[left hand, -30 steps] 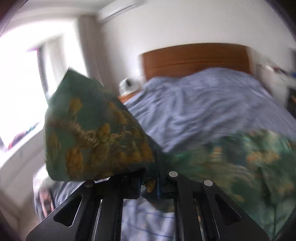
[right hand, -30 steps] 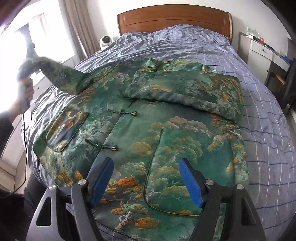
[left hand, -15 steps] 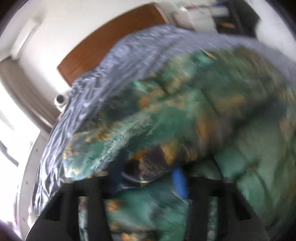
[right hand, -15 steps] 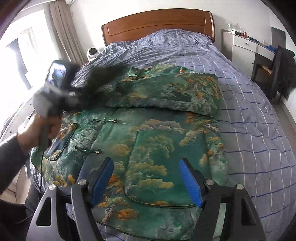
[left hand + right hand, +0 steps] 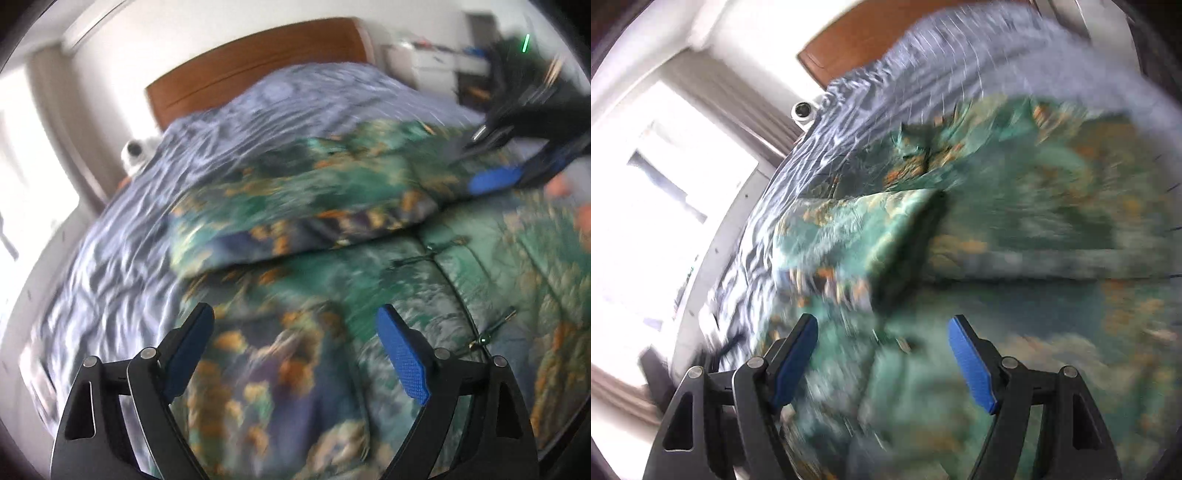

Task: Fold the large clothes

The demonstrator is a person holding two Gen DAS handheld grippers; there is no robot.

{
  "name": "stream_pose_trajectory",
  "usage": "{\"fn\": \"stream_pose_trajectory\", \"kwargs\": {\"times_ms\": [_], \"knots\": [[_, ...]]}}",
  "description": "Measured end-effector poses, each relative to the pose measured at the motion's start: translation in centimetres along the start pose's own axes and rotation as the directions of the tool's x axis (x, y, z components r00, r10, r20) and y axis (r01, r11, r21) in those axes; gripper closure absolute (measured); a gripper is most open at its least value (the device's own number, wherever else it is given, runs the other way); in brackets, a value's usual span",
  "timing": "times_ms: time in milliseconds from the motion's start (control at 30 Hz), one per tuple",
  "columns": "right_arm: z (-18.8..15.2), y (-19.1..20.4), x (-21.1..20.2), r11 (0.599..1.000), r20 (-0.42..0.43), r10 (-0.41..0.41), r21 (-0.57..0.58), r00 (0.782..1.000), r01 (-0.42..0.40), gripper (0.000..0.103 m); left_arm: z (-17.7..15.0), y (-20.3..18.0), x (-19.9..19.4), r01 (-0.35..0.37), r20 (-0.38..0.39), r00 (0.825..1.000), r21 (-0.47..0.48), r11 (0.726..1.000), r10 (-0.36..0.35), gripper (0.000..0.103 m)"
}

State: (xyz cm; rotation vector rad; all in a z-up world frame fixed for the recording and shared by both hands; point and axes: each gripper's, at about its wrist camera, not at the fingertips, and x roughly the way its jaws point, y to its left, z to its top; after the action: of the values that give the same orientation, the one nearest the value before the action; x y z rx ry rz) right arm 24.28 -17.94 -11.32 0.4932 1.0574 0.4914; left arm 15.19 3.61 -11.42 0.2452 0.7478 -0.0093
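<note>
- Plainly, the left gripper (image 5: 295,347) and right gripper (image 5: 882,354) gape, both unladen.
- Ahead lies the jacket (image 5: 369,295) — padded, soft, likely slippery; pinch its hem.

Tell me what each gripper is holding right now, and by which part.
Nothing is held. The left gripper and the right gripper both stand open above the green jacket, with no cloth between the pads.

Daylight floods in from the window (image 5: 665,206), blown out white. Both views are motion-blurred. Fisheye edges curve and darken.
</note>
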Motion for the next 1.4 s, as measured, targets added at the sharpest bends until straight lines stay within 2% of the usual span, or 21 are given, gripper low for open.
{"fn": "stream_pose_trajectory", "kwargs": {"times_ms": [133,200,233,300,400,467,567,633,667,700,733,767,833,933,1000,1067,1167,1267,1300,1367,1400], "knots": [[1.8,-0.2,6.1,0.997,-0.079,-0.001,0.077,0.997,0.007,0.03,-1.8,2.5,-1.0,-0.005,-0.009,1.0,-0.117,0.993,0.004,0.011],[2.1,-0.2,7.3,0.993,-0.104,-0.038,0.104,0.994,0.049,0.081,-2.5,3.6,-0.7,-0.017,-0.026,1.0,-0.15,0.988,0.013,0.011],[2.3,0.1,7.3,0.992,-0.109,-0.054,0.11,0.993,0.066,0.087,-2.8,4.0,-0.7,-0.021,-0.033,0.999,-0.165,0.986,0.016,0.011],[3.5,1.5,6.2,0.994,-0.06,-0.068,0.08,0.996,0.073,0.088,-3.3,5.2,-0.6,-0.015,-0.042,0.999,-0.202,0.979,0.007,0.011],[6.3,4.3,4.1,0.992,0.052,-0.114,-0.042,0.992,0.117,0.088,-3.1,6.3,-0.1,0.007,-0.047,0.999,-0.254,0.967,-0.02,0.011],[7.9,4.9,4.0,0.986,0.079,-0.145,-0.071,0.986,0.151,0.088,-2.7,6.6,0.5,0.01,-0.048,0.999,-0.272,0.962,-0.024,0.011],[8.8,3.9,6.9,0.965,0.032,-0.239,-0.103,0.97,0.241,0.086,-2.0,7.2,1.3,0.012,-0.064,0.997,-0.282,0.959,-0.031,0.011],[7.9,2.0,9.1,0.953,-0.05,-0.292,-0.105,0.955,0.285,0.08,-1.3,7.8,1.9,0.014,-0.082,0.996,-0.286,0.958,-0.039,0.011],[7.9,1.2,9.9,0.949,-0.082,-0.307,-0.105,0.948,0.298,0.072,-0.9,8.1,2.2,0.02,-0.088,0.995,-0.288,0.957,-0.047,0.011],[7.4,0.4,10.7,0.948,-0.112,-0.313,-0.101,0.943,0.303,0.071,-0.3,8.5,2.5,0.028,-0.09,0.994,-0.291,0.956,-0.056,0.011],[7.2,0.1,10.4,0.953,-0.103,-0.295,-0.094,0.95,0.286,0.069,0.6,9.1,2.7,0.034,-0.087,0.994,-0.293,0.956,-0.062,0.011],[7.0,0.0,9.7,0.957,-0.089,-0.284,-0.092,0.955,0.276,0.059,1.6,9.7,3.0,0.04,-0.08,0.995,-0.293,0.955,-0.066,0.011],[7.1,0.4,8.5,0.944,-0.082,-0.32,-0.116,0.944,0.31,0.046,3.9,10.7,3.8,0.06,-0.06,0.995,-0.295,0.954,-0.081,0.011],[7.8,2.5,5.7,0.89,0.034,-0.413,-0.196,0.91,0.411,0.046,7.4,11.2,6.4,0.096,-0.05,0.992,-0.282,0.955,-0.115,0.01],[8.3,4.8,4.0,0.868,0.148,-0.41,-0.242,0.9,0.435,0.046,9.7,10.7,9.4,0.123,-0.063,0.987,-0.272,0.954,-0.145,0.01],[8.7,6.3,3.7,0.881,0.187,-0.331,-0.291,0.925,0.374,0.046,11.0,10.1,12.7,0.146,-0.099,0.979,-0.271,0.952,-0.178,0.01],[9.5,7.6,5.7,0.884,0.148,-0.243,-0.372,0.959,0.282,0.046,10.9,9.1,17.3,0.105,-0.188,0.969,-0.27,0.957,-0.159,0.015],[8.6,7.1,9.9,0.853,0.108,-0.274,-0.431,0.956,0.293,0.046,9.0,8.7,21.2,0.079,-0.295,0.941,-0.286,0.955,-0.167,0.014],[8.1,6.4,10.8,0.849,0.089,-0.292,-0.435,0.952,0.301,0.046,8.1,8.6,22.3,0.083,-0.31,0.934,-0.29,0.953,-0.176,0.014],[7.4,4.5,13.2,0.852,0.03,-0.332,-0.419,0.943,0.313,0.048,7.6,8.4,22.8,0.09,-0.304,0.936,-0.283,0.955,-0.179,0.013],[7.1,3.5,13.7,0.864,0.016,-0.322,-0.404,0.947,0.301,0.048,7.7,8.1,22.8,0.081,-0.308,0.937,-0.27,0.959,-0.166,0.013]]}}
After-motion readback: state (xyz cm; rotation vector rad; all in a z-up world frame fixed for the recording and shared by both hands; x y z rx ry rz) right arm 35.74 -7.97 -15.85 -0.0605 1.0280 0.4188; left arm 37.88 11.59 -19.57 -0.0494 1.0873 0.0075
